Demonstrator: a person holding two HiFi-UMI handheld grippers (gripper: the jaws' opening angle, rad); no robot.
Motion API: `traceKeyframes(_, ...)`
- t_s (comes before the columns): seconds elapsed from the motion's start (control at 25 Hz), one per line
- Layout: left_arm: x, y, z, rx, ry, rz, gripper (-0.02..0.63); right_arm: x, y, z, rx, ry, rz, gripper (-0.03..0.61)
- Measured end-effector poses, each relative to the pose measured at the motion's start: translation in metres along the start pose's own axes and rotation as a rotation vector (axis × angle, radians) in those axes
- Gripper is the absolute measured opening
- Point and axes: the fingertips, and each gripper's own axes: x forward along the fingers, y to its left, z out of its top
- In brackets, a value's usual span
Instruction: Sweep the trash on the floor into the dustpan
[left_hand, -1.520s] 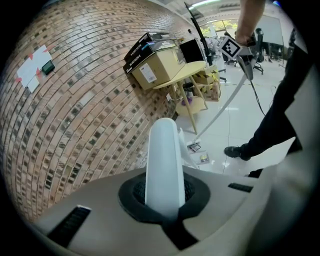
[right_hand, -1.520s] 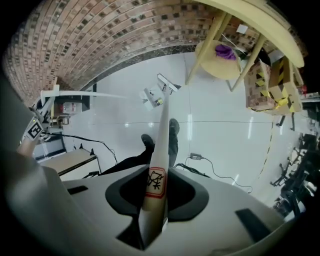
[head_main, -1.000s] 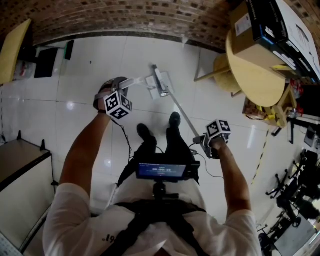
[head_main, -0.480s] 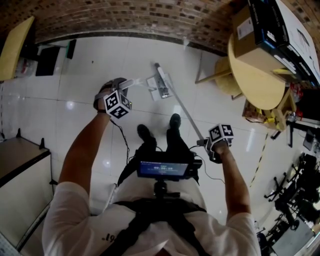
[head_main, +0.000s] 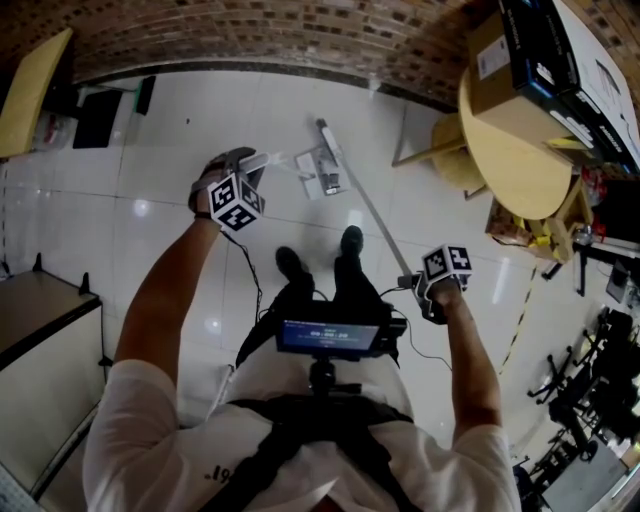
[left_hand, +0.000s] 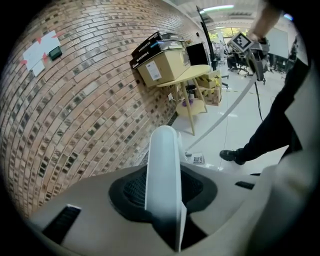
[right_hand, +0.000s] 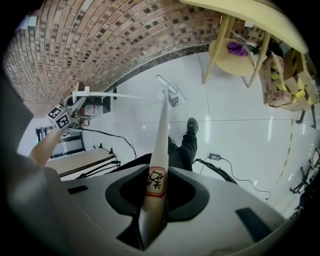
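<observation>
- Both your arms reach forward, grippers tipped down.
- Your left gripper (head_main: 256, 166) has just been opening, with the one dustpan handle (left_hand: 162, 170) inside.
- Your right gripper (head_main: 409, 284) pinches the one broom handle (right_hand: 156, 170).

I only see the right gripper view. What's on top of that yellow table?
Observer: A cardboard box with black boxes stacked on it, as the left gripper view shows.
Operator: I see one shoe. Is there another?
Observer: Yes. The head view shows a left shoe and a right shoe, both black.
Operator: What's the person wearing in front?
Observer: A small screen lit blue, mounted at the chest.
</observation>
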Motion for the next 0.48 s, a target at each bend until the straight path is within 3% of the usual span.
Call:
traceKeyframes(0.28,-0.0005,-0.0015,-0.0043,0.017,0.006,-0.002,0.121,-0.0039,0.0012,-0.002,0.011,-0.009,-0.011,0.075)
traceKeyframes(0.48,-0.0056,-0.0019,-0.0052,0.036,-0.001,0.004,0.203,-0.0006,-0.0037,-0.0014,0.015,-0.016,-0.002,0.075)
